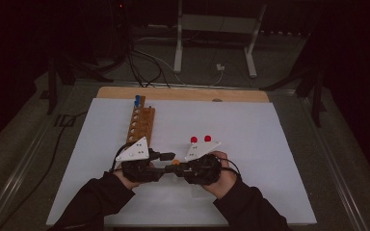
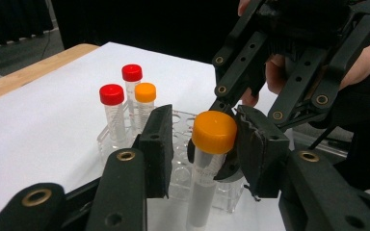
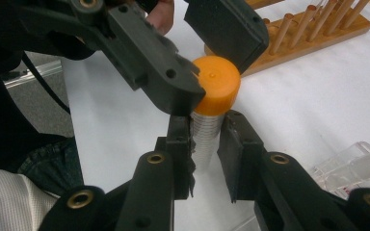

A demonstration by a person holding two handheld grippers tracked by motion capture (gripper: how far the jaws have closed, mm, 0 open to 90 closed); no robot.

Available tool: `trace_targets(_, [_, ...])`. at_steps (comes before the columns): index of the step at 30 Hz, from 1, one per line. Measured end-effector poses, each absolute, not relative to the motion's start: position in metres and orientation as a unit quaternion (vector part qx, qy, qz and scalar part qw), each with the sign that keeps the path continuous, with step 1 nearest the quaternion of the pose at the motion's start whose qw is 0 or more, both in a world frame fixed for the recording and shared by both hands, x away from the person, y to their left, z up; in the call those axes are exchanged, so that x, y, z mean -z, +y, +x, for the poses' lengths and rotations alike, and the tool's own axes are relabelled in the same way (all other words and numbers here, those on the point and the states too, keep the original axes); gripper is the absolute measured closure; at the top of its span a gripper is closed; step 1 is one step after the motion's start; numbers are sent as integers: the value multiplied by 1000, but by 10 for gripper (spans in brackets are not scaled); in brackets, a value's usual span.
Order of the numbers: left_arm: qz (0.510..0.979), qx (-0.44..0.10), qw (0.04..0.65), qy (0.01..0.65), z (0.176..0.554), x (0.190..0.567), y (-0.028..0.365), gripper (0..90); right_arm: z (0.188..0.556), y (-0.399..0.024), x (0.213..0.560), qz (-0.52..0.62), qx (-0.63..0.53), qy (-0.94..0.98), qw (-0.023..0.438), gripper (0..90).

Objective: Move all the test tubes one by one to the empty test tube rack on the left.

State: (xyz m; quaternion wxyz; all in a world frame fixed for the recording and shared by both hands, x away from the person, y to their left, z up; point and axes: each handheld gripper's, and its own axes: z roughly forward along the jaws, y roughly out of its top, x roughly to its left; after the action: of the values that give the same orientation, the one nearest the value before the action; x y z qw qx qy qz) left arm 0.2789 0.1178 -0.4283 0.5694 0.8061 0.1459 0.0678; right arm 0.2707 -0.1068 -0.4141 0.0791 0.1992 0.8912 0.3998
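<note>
Right gripper (image 3: 204, 144) is clamping the clear plastic tube's body (image 3: 206, 129) near the table's middle, while the left gripper (image 2: 200, 144) is straddling its orange screw cap (image 2: 215, 131), jaws not pressing yet. It's probably light and slick, so grab the ribbed cap.

The wooden rack (image 1: 140, 122) blocks the far left of the counter (image 1: 250, 125), and two red-capped tubes (image 1: 200, 139) stand just beyond the right tool (image 1: 179, 169). Bare counter lies to the far right and along the near edge.
</note>
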Motion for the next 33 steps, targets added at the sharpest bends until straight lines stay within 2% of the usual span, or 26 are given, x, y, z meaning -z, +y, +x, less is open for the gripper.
trace_targets(7, [809,-62,568,136,279,429,117,696,271,-107,414,201,-401,890,78,754])
trace_targets(27, [809,-72,568,130,279,424,117,717,271,-108,413,204,-415,884,74,746])
trace_targets(29, [807,-76,570,136,280,422,118,717,271,-110,412,205,-420,881,73,716])
trace_targets(31, [804,-77,572,141,282,421,122,718,272,-111,411,211,-424,878,73,624])
trace_targets(33, [802,-83,573,148,284,418,126,718,272,-114,410,216,-429,874,74,575])
